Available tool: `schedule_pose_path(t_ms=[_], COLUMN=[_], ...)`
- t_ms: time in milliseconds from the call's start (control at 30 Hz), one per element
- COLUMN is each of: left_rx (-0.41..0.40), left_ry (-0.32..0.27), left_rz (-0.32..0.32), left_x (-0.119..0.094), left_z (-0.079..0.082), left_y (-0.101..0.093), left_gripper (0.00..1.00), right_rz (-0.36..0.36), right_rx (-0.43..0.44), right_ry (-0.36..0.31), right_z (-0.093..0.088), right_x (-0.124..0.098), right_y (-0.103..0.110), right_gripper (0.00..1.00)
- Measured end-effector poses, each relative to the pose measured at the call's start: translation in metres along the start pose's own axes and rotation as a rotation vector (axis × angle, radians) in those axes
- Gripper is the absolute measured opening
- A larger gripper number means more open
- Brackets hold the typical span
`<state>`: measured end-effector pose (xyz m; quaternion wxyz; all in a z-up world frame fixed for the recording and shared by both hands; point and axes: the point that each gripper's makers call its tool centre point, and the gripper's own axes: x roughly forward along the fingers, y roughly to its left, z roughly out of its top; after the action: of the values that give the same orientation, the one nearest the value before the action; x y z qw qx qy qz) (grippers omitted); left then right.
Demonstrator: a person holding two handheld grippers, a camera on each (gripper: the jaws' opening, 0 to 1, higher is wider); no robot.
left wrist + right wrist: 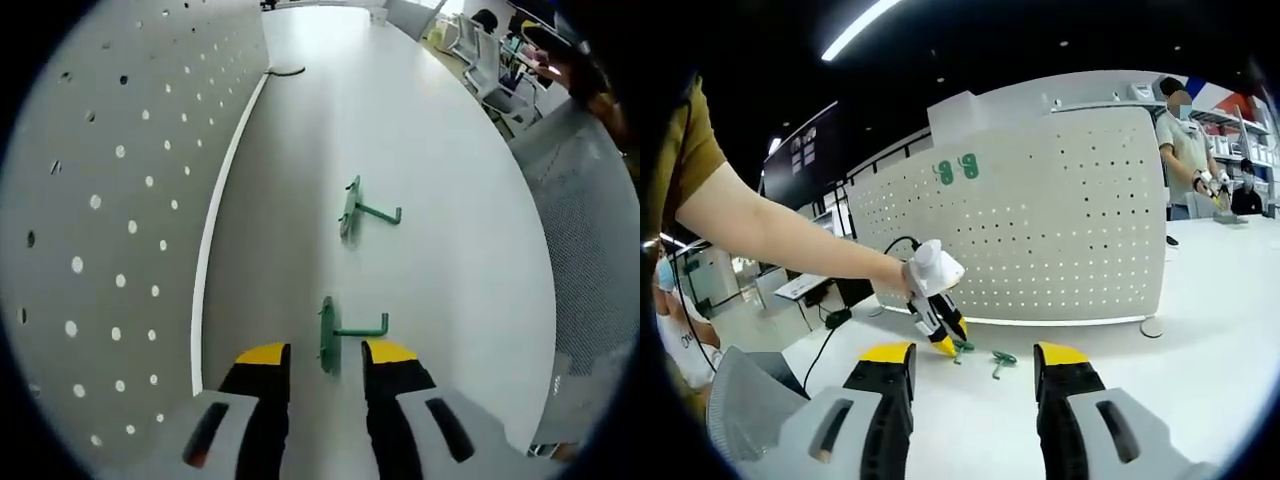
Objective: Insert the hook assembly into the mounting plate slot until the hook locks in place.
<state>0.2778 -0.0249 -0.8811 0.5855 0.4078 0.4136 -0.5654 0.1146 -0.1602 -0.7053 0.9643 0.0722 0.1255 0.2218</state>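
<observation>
- You are holding the left gripper (327, 365) low over the white counter (440, 180) with its yellow-tipped jaws released and nothing between the pads; the nearer green hook (340, 332) is lying on the counter just ahead of them, its flat plate standing on edge in line with the gap and its arm pointing off to the right of the left gripper view.
- You are best advancing straight along the jaw axis so the plate enters the gap squarely; close on the plate edge, not on the thin arm, which I judge likely to twist out of a pinch.
- You are keeping the right gripper (976, 362) raised and well back, jaws spread and carrying nothing; from there it is framing your left gripper (936, 315) beside both hooks.
- The second green hook (356, 210) is resting farther out on the counter, well apart from the first, and is needing no attention yet.
- The perforated white panel (1040, 220), presumably the mounting plate, is standing upright along the counter's far edge behind the hooks; keep it in frame while you lift.
- A person (1185, 145) is working well beyond the panel's end and is not interfering.
</observation>
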Motion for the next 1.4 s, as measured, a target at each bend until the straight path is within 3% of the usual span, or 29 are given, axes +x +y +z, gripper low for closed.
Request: schedule_pose_path(t_ms=[567, 667, 1400], left_rx=[0.065, 0.141, 0.083], left_ry=[0.045, 0.084, 0.096], left_rz=[0.018, 0.051, 0.035], left_x=[0.0012, -0.0003, 0.0015], left_z=[0.0007, -0.0011, -0.0027], left_y=[0.0011, 0.0042, 0.0013], left_gripper=[0.13, 0.11, 0.03], right_rz=[-0.006, -0.007, -0.011], right_rx=[-0.001, -0.001, -0.003], right_ry=[-0.003, -0.002, -0.010], right_z=[0.0001, -0.0001, 0.0012], right_x=[0.0006, 0.0005, -0.0003], right_y=[-0.0015, -0.0016, -0.0026], right_gripper=[0.44, 0.44, 0.43])
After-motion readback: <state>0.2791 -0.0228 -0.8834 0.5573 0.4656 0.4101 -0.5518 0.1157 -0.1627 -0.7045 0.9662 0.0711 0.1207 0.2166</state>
